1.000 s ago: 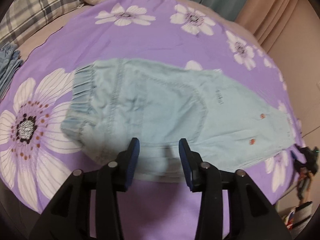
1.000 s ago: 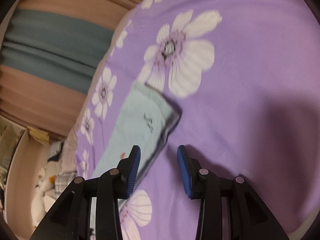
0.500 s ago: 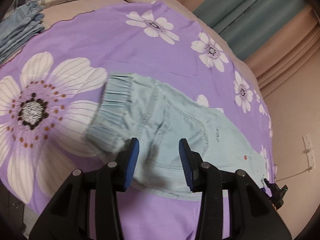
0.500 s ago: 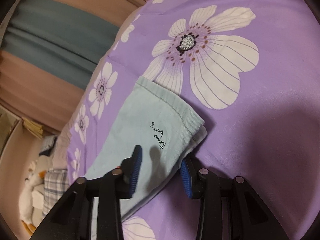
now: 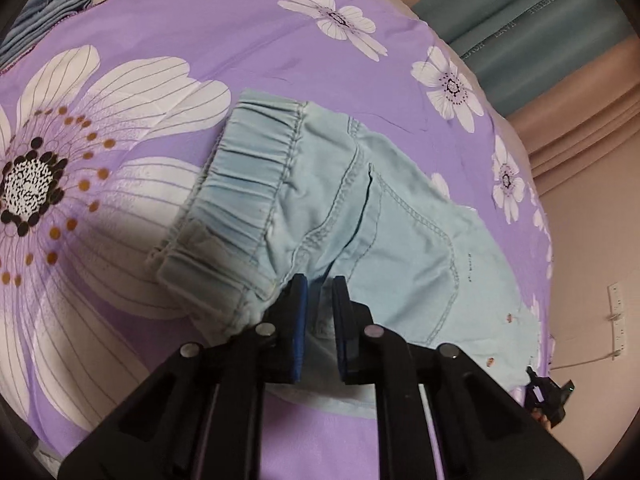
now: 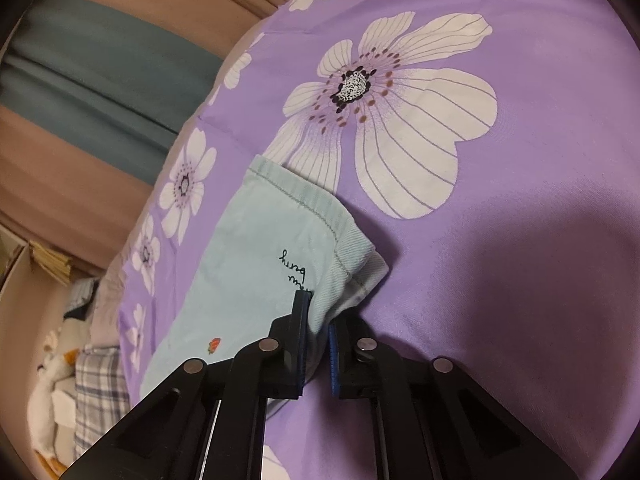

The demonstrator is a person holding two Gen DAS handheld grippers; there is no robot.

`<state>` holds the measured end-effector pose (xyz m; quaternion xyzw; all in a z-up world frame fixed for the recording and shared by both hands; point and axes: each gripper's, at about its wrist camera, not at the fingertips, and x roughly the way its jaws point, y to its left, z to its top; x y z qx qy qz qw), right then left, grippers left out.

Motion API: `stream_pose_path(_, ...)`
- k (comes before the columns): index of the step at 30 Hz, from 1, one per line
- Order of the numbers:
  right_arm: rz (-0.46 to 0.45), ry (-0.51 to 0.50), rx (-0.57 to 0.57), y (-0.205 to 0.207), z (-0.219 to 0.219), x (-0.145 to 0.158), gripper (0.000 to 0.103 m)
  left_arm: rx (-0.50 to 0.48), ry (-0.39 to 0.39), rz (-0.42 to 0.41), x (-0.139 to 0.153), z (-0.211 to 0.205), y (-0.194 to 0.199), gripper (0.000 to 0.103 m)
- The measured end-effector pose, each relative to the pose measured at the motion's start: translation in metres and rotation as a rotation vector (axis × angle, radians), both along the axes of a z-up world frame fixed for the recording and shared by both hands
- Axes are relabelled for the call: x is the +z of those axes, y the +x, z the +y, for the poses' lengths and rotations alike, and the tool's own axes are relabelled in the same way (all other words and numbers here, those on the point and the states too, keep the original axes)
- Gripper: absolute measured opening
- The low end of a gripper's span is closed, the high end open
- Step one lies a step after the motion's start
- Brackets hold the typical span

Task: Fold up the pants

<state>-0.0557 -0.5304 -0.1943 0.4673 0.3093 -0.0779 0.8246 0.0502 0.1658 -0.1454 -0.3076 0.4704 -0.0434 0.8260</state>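
my left gripper (image 5: 319, 300) has just closed on the near edge of the pale blue pants (image 5: 360, 220), beside the waistband; my right gripper (image 6: 318, 320) has just pinched the cuff corner. the pants lie flat across the purple flowered sheet (image 5: 240, 40). i judge either bite shallow: lifting unevenly could slip one layer free and skew the fold. no containers are in view.

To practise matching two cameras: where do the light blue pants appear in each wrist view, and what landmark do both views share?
Left wrist view: the pants lie across the middle, waistband at left, near edge clamped in the left gripper.
Right wrist view: a pants leg end at lower centre-left, hem corner clamped in the right gripper.
Shared landmark: the purple flowered bedspread.
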Motion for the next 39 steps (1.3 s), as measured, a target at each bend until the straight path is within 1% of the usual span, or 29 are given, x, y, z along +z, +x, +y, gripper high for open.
stream_pose_path(2,0.024,-0.002,-0.005,0.003,0.001,0.004,0.006,-0.008,-0.018,-0.007,0.004,0.000,-0.004,0.023)
stream_pose_path(4,0.060,-0.049,-0.008,0.007,0.006,0.016,0.006,-0.018,-0.032,-0.024,0.011,-0.004,-0.006,0.045)
stream_pose_path(5,0.060,-0.075,-0.007,0.007,0.010,0.023,0.006,-0.025,-0.026,-0.033,0.015,-0.007,-0.008,0.050)
stream_pose_path(6,0.045,-0.100,-0.001,0.007,0.015,0.032,0.006,-0.032,-0.002,-0.042,0.020,-0.012,-0.009,0.056)
stream_pose_path(7,0.021,-0.129,0.008,0.007,0.021,0.043,0.006,-0.041,0.026,-0.047,0.024,-0.018,-0.010,0.060)
stream_pose_path(9,-0.011,-0.220,0.034,0.009,0.038,0.070,0.006,-0.058,0.050,-0.056,0.028,-0.024,-0.010,0.066)
stream_pose_path(10,-0.028,-0.268,0.056,0.010,0.049,0.083,0.006,-0.064,0.046,-0.060,0.031,-0.027,-0.011,0.070)
stream_pose_path(12,-0.064,-0.358,0.110,0.014,0.074,0.107,0.006,-0.075,0.015,-0.065,0.032,-0.031,-0.011,0.074)
stream_pose_path(13,-0.093,-0.412,0.153,0.017,0.093,0.121,0.006,-0.085,-0.004,-0.068,0.033,-0.034,-0.012,0.074)
stream_pose_path(16,-0.153,-0.519,0.260,0.025,0.139,0.141,0.006,-0.140,-0.059,-0.078,0.039,-0.051,-0.013,0.074)
stream_pose_path(18,-0.192,-0.576,0.352,0.032,0.174,0.146,0.006,-0.190,-0.110,-0.092,0.044,-0.069,-0.014,0.076)
stream_pose_path(19,-0.207,-0.609,0.392,0.034,0.192,0.147,0.006,-0.211,-0.144,-0.094,0.045,-0.076,-0.014,0.079)
stream_pose_path(20,-0.220,-0.644,0.439,0.036,0.211,0.146,0.006,-0.242,-0.190,-0.094,0.044,-0.087,-0.014,0.081)
stream_pose_path(21,-0.226,-0.669,0.484,0.038,0.229,0.142,0.006,-0.285,-0.237,-0.092,0.043,-0.101,-0.012,0.081)
stream_pose_path(22,-0.230,-0.701,0.537,0.040,0.250,0.135,0.006,-0.317,-0.269,-0.089,0.041,-0.113,-0.011,0.081)
stream_pose_path(24,-0.213,-0.740,0.608,0.045,0.278,0.116,0.006,-0.368,-0.319,-0.066,0.035,-0.139,-0.007,0.081)
stream_pose_path(25,-0.174,-0.756,0.655,0.050,0.296,0.099,0.006,-0.387,-0.331,-0.053,0.032,-0.150,-0.004,0.081)
stream_pose_path(28,-0.083,-0.820,0.742,0.055,0.330,0.062,0.006,-0.429,-0.325,-0.020,0.021,-0.174,0.000,0.081)
stream_pose_path(30,-0.050,-0.891,0.775,0.051,0.344,0.045,0.007,-0.438,-0.341,0.001,0.015,-0.180,0.001,0.081)
stream_pose_path(31,-0.053,-0.917,0.780,0.050,0.345,0.042,0.007,-0.438,-0.343,0.012,0.012,-0.183,0.003,0.081)
stream_pose_path(32,-0.057,-0.913,0.782,0.050,0.344,0.044,0.007,-0.435,-0.340,0.015,0.011,-0.183,0.004,0.081)
stream_pose_path(35,-0.077,-0.800,0.786,0.063,0.333,0.057,0.007,-0.418,-0.374,0.005,0.013,-0.177,0.004,0.081)
stream_pose_path(37,-0.132,-0.735,0.767,0.068,0.328,0.075,0.007,-0.397,-0.382,-0.010,0.015,-0.169,0.005,0.081)
stream_pose_path(39,-0.200,-0.713,0.750,0.067,0.332,0.089,0.007,-0.365,-0.387,-0.024,0.019,-0.154,0.002,0.081)
